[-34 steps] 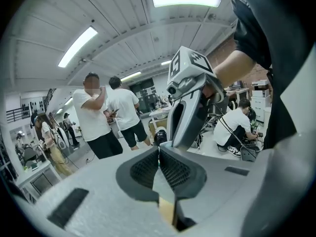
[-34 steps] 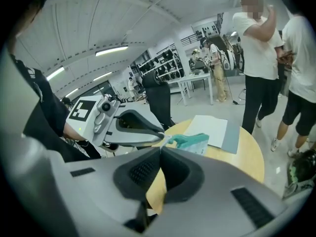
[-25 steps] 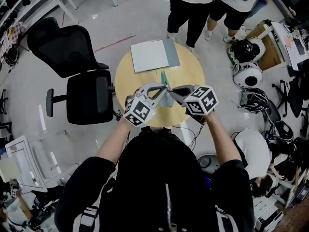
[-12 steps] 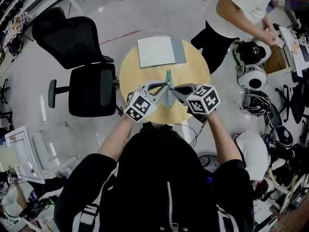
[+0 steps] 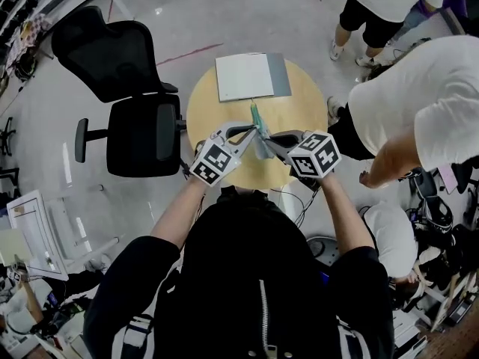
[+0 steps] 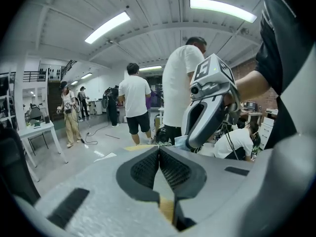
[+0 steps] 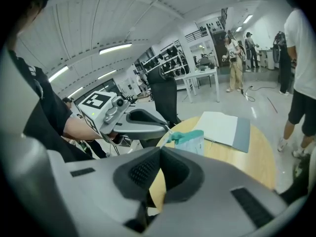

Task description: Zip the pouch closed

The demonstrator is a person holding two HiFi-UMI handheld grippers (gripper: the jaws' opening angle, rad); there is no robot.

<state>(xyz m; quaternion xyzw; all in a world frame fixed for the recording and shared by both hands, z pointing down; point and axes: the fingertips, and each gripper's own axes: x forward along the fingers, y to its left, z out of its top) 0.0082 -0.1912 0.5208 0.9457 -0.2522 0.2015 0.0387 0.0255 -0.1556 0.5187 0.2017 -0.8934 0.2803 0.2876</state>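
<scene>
This is a robotics lab or workshop in an open industrial hall. A ribbed white ceiling carries long tube lights (image 6: 106,27), and the polished grey floor (image 5: 150,21) is marked with a red tape line (image 5: 198,53). Cables (image 6: 91,141) trail across it at the far left. Racks of dark gear (image 7: 165,58) line the far wall behind white tables (image 7: 200,75), and a railed upper gallery (image 6: 29,75) runs at the far left. A black office chair (image 5: 142,137) stands just left of the round wooden bench (image 5: 299,103). People in white shirts (image 6: 134,95) stand about. The left hand-held gripper (image 5: 254,130) and right hand-held gripper (image 5: 269,137) each bear a cube of square markers.
</scene>
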